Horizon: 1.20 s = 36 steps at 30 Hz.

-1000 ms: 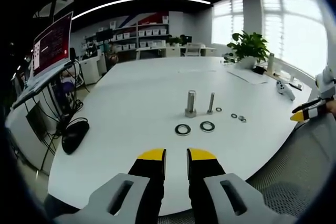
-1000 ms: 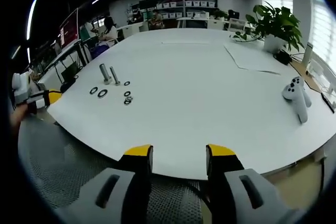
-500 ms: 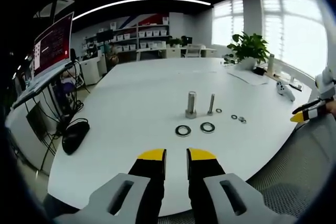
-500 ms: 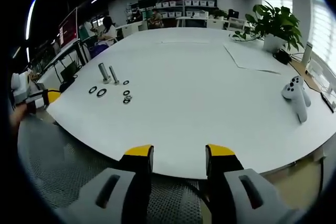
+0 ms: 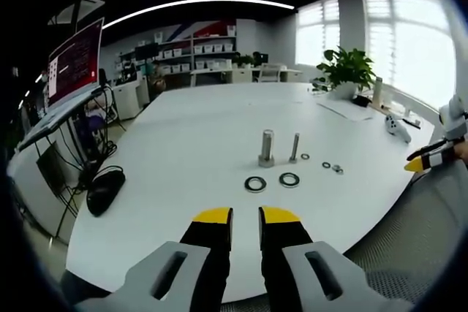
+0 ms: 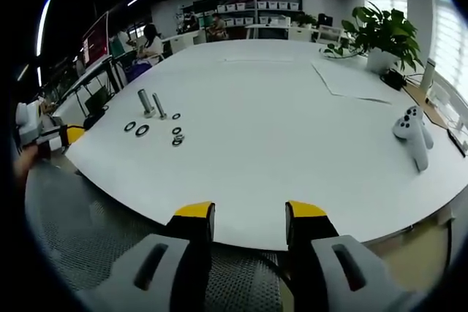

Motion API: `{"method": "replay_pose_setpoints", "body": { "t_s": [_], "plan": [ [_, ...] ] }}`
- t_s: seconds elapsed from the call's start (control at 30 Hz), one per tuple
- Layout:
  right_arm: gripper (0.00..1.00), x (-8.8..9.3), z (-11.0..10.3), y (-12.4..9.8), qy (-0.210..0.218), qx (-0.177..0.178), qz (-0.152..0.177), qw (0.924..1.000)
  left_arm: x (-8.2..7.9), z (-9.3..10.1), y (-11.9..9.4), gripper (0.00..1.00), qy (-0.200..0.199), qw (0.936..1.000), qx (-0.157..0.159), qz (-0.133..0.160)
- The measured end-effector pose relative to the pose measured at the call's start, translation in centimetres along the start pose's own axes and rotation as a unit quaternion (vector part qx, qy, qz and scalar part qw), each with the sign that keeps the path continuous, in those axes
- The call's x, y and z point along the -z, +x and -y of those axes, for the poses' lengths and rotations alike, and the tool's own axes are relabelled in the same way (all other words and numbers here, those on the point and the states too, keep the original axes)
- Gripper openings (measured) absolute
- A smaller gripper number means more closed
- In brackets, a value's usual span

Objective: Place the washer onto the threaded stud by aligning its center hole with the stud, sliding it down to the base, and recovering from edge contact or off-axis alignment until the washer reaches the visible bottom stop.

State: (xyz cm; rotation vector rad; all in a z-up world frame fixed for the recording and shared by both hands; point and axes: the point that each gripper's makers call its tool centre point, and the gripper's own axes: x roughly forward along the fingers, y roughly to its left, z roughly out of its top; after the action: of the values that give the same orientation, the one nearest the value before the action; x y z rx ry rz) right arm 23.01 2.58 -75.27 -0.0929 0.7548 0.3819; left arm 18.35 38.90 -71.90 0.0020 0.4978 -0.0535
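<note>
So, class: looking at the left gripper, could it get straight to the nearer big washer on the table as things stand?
Probably yes. The left gripper points toward the washer, and bare white table lies between them. Its jaws stand only narrowly apart, so they may need to open wider first.

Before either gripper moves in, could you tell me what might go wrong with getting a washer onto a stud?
Two upright studs, the thick stud and the thin stud, stand close together, so a washer could go to the wrong one. The large washers lie flat on the table, which may make them hard to pinch and easy to skid. The small washers sit clustered, so a grasp might take two.
</note>
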Motion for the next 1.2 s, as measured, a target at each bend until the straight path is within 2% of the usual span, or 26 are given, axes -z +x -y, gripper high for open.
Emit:
{"method": "replay_pose_setpoints", "body": {
  "t_s": [0.13, 0.2, 0.27, 0.37, 0.43, 0.5, 0.53, 0.57, 0.63, 0.67, 0.73, 0.8, 0.9, 0.93, 0.97, 1.03, 1.2],
  "plan": [
    [0.42, -0.1, 0.0, -0.1, 0.001, 0.000, 0.006, 1.0000, -0.2, -0.1, 0.0, 0.12, -0.001, 1.0000, -0.001, 0.006],
    [0.43, 0.1, 0.4, -0.1, 0.001, 0.016, -0.004, 0.9999, -0.2, -0.2, 0.0, 0.12, -0.007, 0.9999, -0.003, 0.008],
    [0.43, 0.2, 0.5, 0.0, 0.000, 0.017, -0.007, 0.9998, -0.4, -0.5, -0.1, 0.12, -0.032, 0.9993, -0.006, 0.016],
    [0.43, 0.4, 0.1, 0.0, -0.006, 0.007, -0.016, 0.9998, -0.4, -0.1, -0.2, 0.11, -0.014, 0.9998, 0.002, 0.015],
    [0.42, 0.5, -0.1, 0.1, -0.007, 0.003, -0.021, 0.9998, 0.0, -0.3, 0.0, 0.11, -0.023, 0.9997, -0.003, 0.000],
    [0.38, 0.6, -0.1, 0.2, -0.015, 0.001, -0.026, 0.9996, -0.2, -0.2, -0.1, 0.11, -0.017, 0.9998, 0.000, 0.005],
    [0.38, -0.1, -0.4, 0.1, -0.014, -0.008, -0.003, 0.9999, -0.3, -0.1, -0.1, 0.11, -0.013, 0.9999, 0.003, 0.009],
    [0.38, -0.2, -0.6, 0.0, -0.010, -0.014, 0.003, 0.9999, -0.3, 0.0, -0.1, 0.12, -0.012, 0.9999, 0.005, 0.008],
    [0.39, -0.1, -0.5, 0.0, -0.011, -0.012, -0.003, 0.9999, -0.3, 0.0, -0.2, 0.12, -0.014, 0.9998, 0.006, 0.009],
    [0.38, 0.2, -0.4, 0.2, -0.014, -0.010, -0.013, 0.9998, -0.7, -0.3, -0.3, 0.12, -0.016, 0.9997, -0.004, 0.019],
    [0.36, 0.3, -0.6, 0.2, -0.021, -0.018, -0.017, 0.9995, -0.5, -0.5, -0.2, 0.12, -0.020, 0.9997, -0.006, 0.012],
    [0.36, -0.1, -1.0, 0.0, -0.024, -0.029, -0.005, 0.9993, -0.3, -0.1, -0.3, 0.12, -0.015, 0.9999, 0.001, 0.007],
    [0.32, -0.7, -0.2, -0.2, -0.018, -0.002, 0.010, 0.9998, -0.8, -0.5, -0.4, 0.12, -0.016, 0.9997, -0.008, 0.014],
    [0.32, -0.5, -0.2, -0.1, -0.016, -0.003, 0.005, 0.9999, -0.8, -0.6, -0.4, 0.12, -0.016, 0.9997, -0.011, 0.014],
    [0.32, -0.3, -0.4, 0.0, -0.016, -0.010, -0.004, 0.9998, -0.6, -0.7, -0.4, 0.12, -0.015, 0.9997, -0.014, 0.010],
    [0.33, -0.6, -1.0, 0.0, -0.017, -0.029, 0.009, 0.9994, -0.2, -0.6, -0.4, 0.12, -0.014, 0.9998, -0.014, -0.002],
    [0.33, -0.6, -1.5, 0.0, -0.021, -0.045, 0.007, 0.9987, 0.2, -1.0, -0.3, 0.14, -0.013, 0.9995, -0.025, -0.016]
  ]
}}
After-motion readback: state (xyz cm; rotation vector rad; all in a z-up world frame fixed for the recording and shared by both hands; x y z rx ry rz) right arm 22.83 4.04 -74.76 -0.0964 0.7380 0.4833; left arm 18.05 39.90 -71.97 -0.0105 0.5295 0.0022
